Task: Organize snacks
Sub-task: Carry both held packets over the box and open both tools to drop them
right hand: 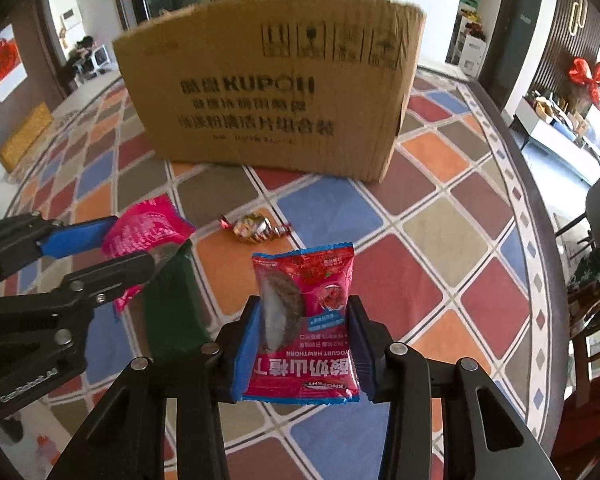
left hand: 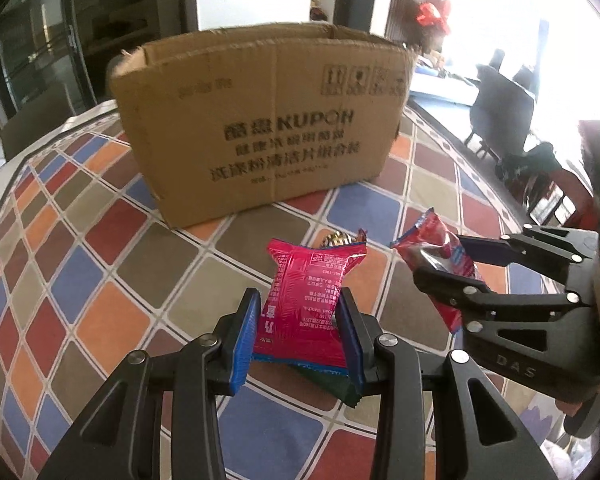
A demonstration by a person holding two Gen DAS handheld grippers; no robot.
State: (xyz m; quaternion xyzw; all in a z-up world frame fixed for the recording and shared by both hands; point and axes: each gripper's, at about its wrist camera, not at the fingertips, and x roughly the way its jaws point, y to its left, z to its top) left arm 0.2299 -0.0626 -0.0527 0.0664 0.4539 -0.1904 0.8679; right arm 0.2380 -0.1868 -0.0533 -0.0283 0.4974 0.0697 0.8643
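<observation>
The left tongs [left hand: 298,334] are clenched on a pink foil snack packet with white print [left hand: 306,298], held above the counter [left hand: 100,280] with its chequered cloth; a dark green packet [left hand: 334,386] lies just beneath. Between both tongs, a small gold-wrapped sweet [right hand: 254,227] rests on open cloth. Behind stands one brown open-topped cardboard box [left hand: 260,120], near the far edge. The right tongs [right hand: 302,350] grip a second red yoghurt-hawthorn packet [right hand: 304,320]. Two packets held, one each.
</observation>
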